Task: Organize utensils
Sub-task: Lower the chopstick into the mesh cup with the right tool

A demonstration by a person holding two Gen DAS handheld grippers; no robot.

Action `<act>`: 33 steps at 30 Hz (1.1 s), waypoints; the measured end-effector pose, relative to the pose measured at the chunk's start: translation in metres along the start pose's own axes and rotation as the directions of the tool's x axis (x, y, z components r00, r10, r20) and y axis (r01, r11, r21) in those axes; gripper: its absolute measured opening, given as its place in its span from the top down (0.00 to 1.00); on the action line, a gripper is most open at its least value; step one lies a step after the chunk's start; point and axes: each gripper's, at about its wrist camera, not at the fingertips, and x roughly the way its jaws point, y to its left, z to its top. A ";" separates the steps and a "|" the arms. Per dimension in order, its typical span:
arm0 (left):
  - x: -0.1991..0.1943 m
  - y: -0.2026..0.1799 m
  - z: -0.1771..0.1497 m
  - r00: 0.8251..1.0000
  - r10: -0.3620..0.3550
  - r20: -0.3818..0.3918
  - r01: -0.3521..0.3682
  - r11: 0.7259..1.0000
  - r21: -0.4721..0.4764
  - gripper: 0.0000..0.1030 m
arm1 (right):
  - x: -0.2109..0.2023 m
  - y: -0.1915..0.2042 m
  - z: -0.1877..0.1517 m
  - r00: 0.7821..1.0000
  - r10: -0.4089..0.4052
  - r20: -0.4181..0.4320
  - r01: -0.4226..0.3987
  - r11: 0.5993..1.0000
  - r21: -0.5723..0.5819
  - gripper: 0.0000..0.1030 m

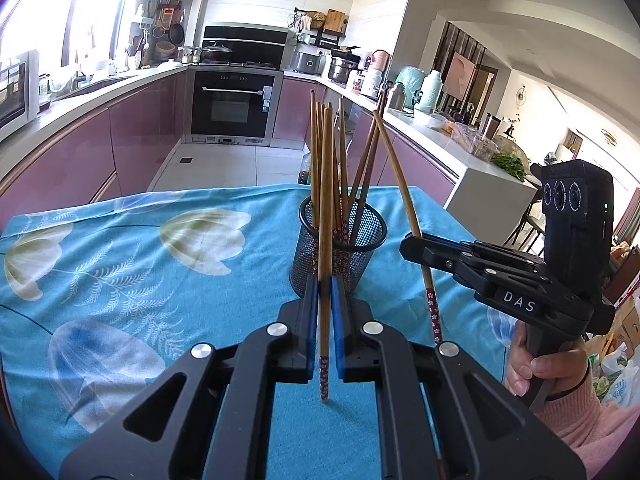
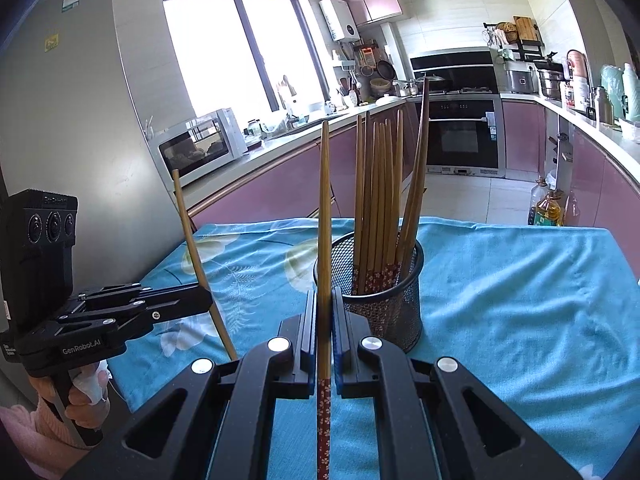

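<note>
A black mesh cup [image 1: 340, 252] stands on the blue floral cloth [image 1: 160, 264] and holds several wooden chopsticks [image 1: 344, 176], thin ends up. My left gripper [image 1: 325, 280] is shut on one chopstick [image 1: 325, 208], held upright just before the cup. My right gripper [image 1: 412, 246] comes in from the right, shut on another chopstick [image 1: 400, 184] that leans beside the cup. In the right wrist view my right gripper [image 2: 325, 296] grips its chopstick [image 2: 324, 220] next to the cup [image 2: 384, 292]. The left gripper [image 2: 202, 300] with its chopstick [image 2: 196, 256] is at the left.
The table's far edge [image 1: 256, 189] drops to a tiled kitchen floor. Pink cabinets, an oven [image 1: 232, 104] and cluttered counters ring the room. Oil bottles [image 2: 548, 208] stand on the floor beyond the table. A grey fridge [image 2: 80, 120] stands to the left.
</note>
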 end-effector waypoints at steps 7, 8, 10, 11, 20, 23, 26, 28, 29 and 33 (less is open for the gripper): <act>-0.003 -0.002 0.009 1.000 -0.004 0.019 0.004 1.000 0.010 0.93 | 0.000 -0.003 0.007 1.000 -0.006 0.017 0.006 1.000 -0.002 0.94; -0.004 -0.003 0.011 1.000 -0.005 0.022 0.004 1.000 0.011 0.93 | 0.000 -0.004 0.008 1.000 -0.006 0.020 0.006 1.000 -0.001 0.94; -0.005 -0.003 0.014 1.000 -0.005 0.029 0.004 1.000 0.015 0.93 | 0.000 -0.005 0.011 1.000 -0.006 0.030 0.006 1.000 -0.001 0.94; -0.005 -0.004 0.015 0.999 -0.004 0.033 0.004 1.000 0.017 0.93 | 0.000 -0.005 0.013 0.999 -0.006 0.033 0.006 1.000 -0.001 0.94; -0.008 -0.007 0.027 0.998 -0.006 0.056 0.004 1.000 0.025 0.93 | 0.000 -0.005 0.027 0.998 -0.009 0.062 0.009 1.000 -0.005 0.94; -0.007 -0.008 0.030 0.998 -0.007 0.059 0.005 1.000 0.029 0.94 | 0.001 -0.004 0.031 0.998 -0.007 0.070 0.007 1.000 -0.007 0.94; -0.006 -0.010 0.033 0.998 -0.008 0.063 0.006 0.999 0.033 0.95 | 0.002 -0.005 0.034 0.997 -0.003 0.074 0.004 1.000 -0.011 0.94; -0.006 -0.011 0.035 0.998 -0.010 0.065 0.007 0.999 0.036 0.96 | 0.002 -0.005 0.034 0.997 -0.003 0.077 0.004 1.000 -0.015 0.94; -0.006 -0.011 0.035 0.998 -0.011 0.066 0.008 0.999 0.037 0.96 | 0.002 -0.004 0.035 0.997 -0.002 0.078 0.003 1.000 -0.016 0.94; -0.003 -0.012 0.035 0.998 -0.015 0.059 0.012 0.999 0.041 0.97 | 0.003 -0.005 0.036 0.997 0.001 0.074 0.000 1.000 -0.013 0.94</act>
